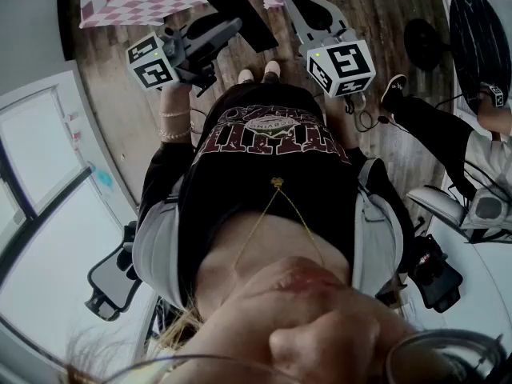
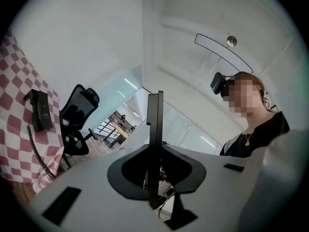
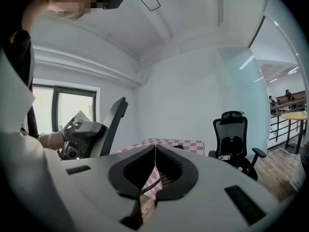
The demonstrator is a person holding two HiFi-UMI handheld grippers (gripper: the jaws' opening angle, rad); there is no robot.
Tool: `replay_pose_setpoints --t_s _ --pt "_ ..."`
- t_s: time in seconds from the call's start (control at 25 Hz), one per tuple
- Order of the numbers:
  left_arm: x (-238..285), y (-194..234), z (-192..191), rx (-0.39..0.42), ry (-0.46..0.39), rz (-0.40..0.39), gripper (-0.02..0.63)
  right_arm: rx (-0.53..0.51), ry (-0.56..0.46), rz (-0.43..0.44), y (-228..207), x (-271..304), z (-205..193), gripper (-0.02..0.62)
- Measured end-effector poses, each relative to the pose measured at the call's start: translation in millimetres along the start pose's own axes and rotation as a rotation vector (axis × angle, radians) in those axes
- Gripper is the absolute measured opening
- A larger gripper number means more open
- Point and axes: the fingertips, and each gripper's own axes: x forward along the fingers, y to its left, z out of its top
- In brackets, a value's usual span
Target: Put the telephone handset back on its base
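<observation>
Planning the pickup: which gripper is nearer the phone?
Left, likely. The left gripper hangs shut in the air beside the table, phone off to its side; the right gripper, also shut, is further right, facing the table.

The telephone (image 2: 39,111) lies on the table (image 2: 13,151) (an office chair (image 2: 78,105) stands to its right).

A checked cloth (image 2: 12,144) is covering the table (image 1: 144,2); a black phone (image 2: 39,111) is lying on it, its cord (image 2: 38,153) trailing down.
</observation>
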Motion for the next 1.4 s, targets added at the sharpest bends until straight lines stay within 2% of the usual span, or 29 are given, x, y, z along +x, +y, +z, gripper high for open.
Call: replay_pose_setpoints --t_s 0.28,0.56,0.72,0.96,1.4 --pt "9 5 -6 -0.016 -0.002 0.026 0.077 0.028 -0.077 0.010 -11 -8 8 0.021" --pt "7 8 -11 -0.037 -0.017 0.056 0.077 0.021 -0.074 0.030 -4 -4 6 0.021" --pt "20 11 -18 -0.056 -0.022 0.065 0.077 0.031 -0.083 0.038 -14 -12 4 0.021" --pt "6 15 -9 -0.072 -0.040 0.072 0.077 0.024 -0.080 0.039 -6 2 10 0.021" --pt "26 50 6 -0.106 -0.039 0.073 0.077 0.017 -0.068 0.049 -37 26 13 0.021"
